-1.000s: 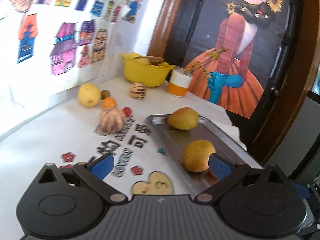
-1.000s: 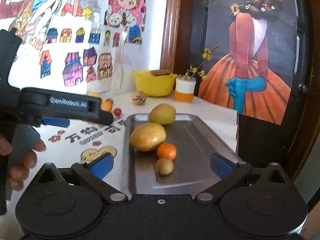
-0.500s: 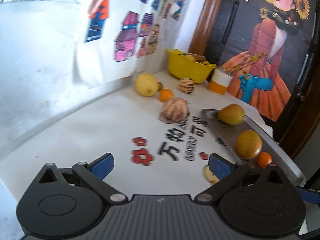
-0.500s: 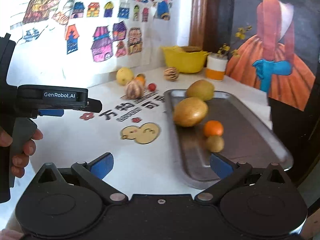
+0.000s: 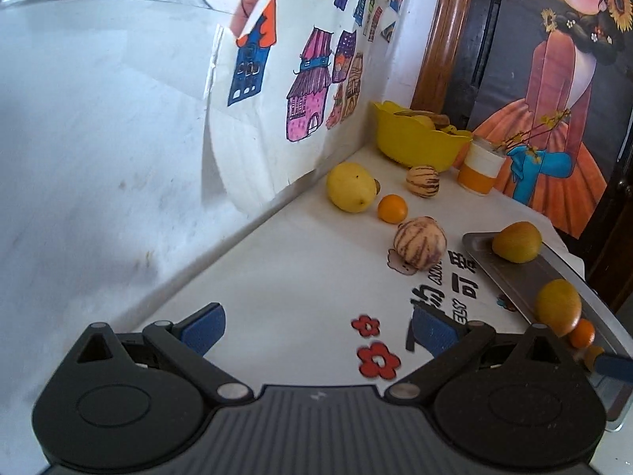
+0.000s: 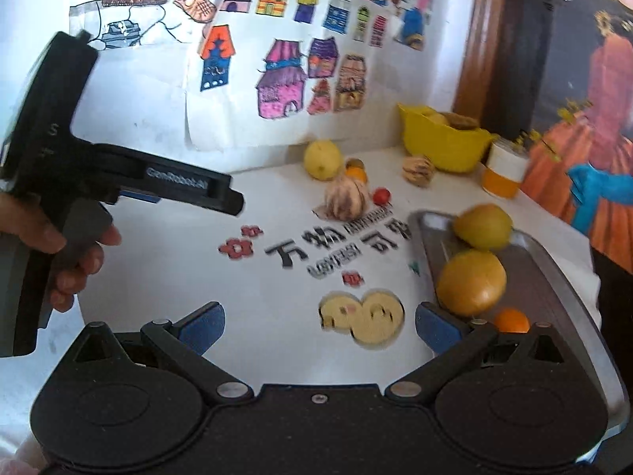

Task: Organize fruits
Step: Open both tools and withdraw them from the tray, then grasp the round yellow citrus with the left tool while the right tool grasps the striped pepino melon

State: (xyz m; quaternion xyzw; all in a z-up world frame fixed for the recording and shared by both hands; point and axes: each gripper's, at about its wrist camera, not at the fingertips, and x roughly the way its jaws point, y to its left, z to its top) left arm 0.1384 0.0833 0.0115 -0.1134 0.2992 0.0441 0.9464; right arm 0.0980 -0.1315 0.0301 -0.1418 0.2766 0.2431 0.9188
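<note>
Left wrist view: since a second earlier the view had swung off the tray (image 5: 484,255) toward the wall; the left gripper (image 5: 316,326) stood wide and empty. The striped fruit (image 5: 420,242) lay at 1 o'clock, a smooth yellow pear (image 5: 350,187) and small orange (image 5: 392,208) at 12.

Right wrist view: the right gripper (image 6: 318,322), wide and empty, faced the cloth. The metal tray (image 6: 554,269) at 2 o'clock held round, smooth fruits. Judged step: reaching for the next loose fruit; it calls for straddling the ribbed striped one.
</note>
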